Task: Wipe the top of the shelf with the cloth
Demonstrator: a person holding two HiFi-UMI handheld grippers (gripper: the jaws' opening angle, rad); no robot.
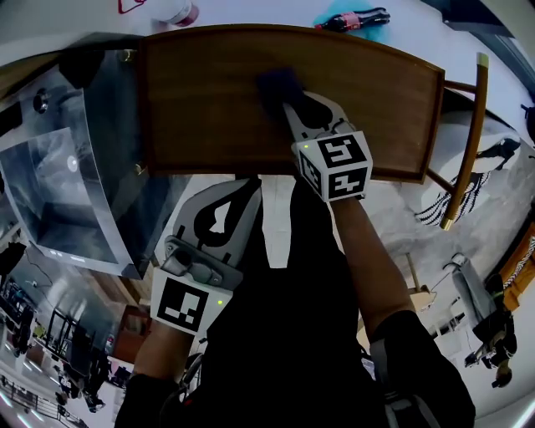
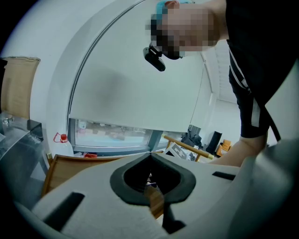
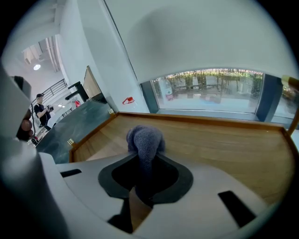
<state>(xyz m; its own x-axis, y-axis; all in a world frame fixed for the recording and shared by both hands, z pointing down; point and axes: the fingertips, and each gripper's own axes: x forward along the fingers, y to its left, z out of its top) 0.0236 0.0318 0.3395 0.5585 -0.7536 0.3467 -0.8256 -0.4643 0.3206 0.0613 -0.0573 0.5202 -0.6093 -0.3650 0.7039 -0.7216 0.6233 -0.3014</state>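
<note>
The right gripper point(image 1: 291, 102) is seen reaching over the wooden shelf top point(image 1: 201, 100), its jaws clamped on a dark blue cloth point(image 1: 274, 84). In the right gripper view the cloth point(image 3: 145, 139) is shown pinched between the two jaws of the right gripper point(image 3: 145, 158), with a rounded bunch standing out beyond the tips and resting on the shelf top point(image 3: 224, 144). The cloth is placed near the middle of the board, somewhat towards its far edge, in the head view. The left gripper point(image 1: 249, 189) is held off the shelf, just short of its near edge and in front of the person's dark clothing. In the left gripper view the jaws of the left gripper point(image 2: 150, 157) are brought together at their tips, and nothing is gripped between them; only a strip of the wood is seen through the gap behind. A glass panel point(image 1: 109, 159) is set against the left side of the shelf. A cola bottle point(image 1: 351, 18) is seen lying beyond the far edge, well apart from the cloth, and a wooden rail point(image 1: 470, 142) stands to the right of the shelf
</note>
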